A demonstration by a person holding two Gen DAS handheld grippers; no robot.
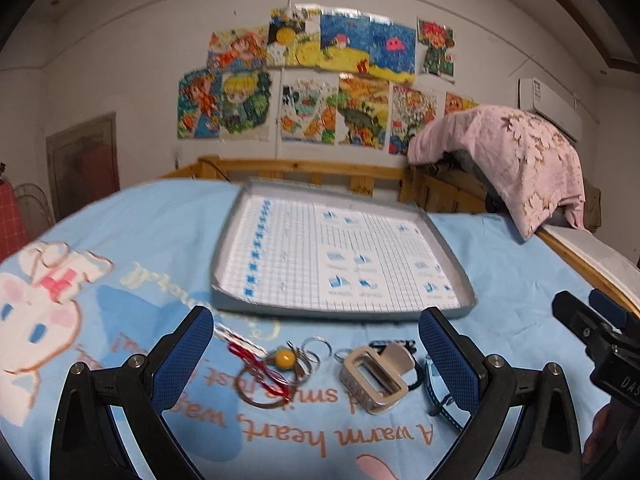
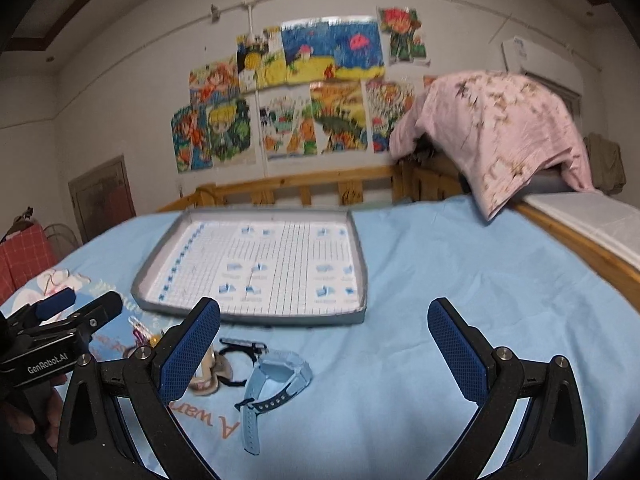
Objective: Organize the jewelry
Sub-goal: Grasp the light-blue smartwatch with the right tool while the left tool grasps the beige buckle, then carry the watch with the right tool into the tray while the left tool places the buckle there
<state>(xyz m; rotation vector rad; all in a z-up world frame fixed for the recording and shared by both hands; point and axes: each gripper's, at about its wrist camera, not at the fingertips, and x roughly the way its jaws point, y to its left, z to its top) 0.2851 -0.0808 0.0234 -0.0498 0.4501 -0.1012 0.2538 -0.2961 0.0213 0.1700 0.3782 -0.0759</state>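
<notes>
The left gripper [image 1: 316,360] hovers with its blue-padded jaws spread wide and holding nothing, low over a small cluster of jewelry on the light blue cartoon-printed bedsheet [image 2: 460,280]. Between those jaws, just in front of the shallow grey tray lined with blue-and-white grid paper [image 1: 456,260], lie a thin brown bangle [image 1: 262,386] threaded with a red cord [image 1: 256,364], a yellow bead charm on silver key rings [image 1: 286,359], and a beige rectangular claw hair clip [image 1: 374,380]. The right gripper [image 2: 324,348] also stands open and empty, on the same near side of the tray; a pale blue wristwatch with a perforated strap [image 2: 272,384] lies just inside its left jaw, with a black hair tie [image 2: 238,356] nearer the tray. Nothing rests in the tray yet, so the sorting appears to be at its start. To do the first pick well, it seems wise to choose one piece that stands apart, such as the hair clip, centre the jaws across its narrow sides, and come down squarely so the pads meet it rather than bunching the soft sheet. The bangle, cord and rings lie overlapped and may drag each other if lifted carelessly. The pictures are slightly blurred, so fine details of the smaller pieces cannot be told.
</notes>
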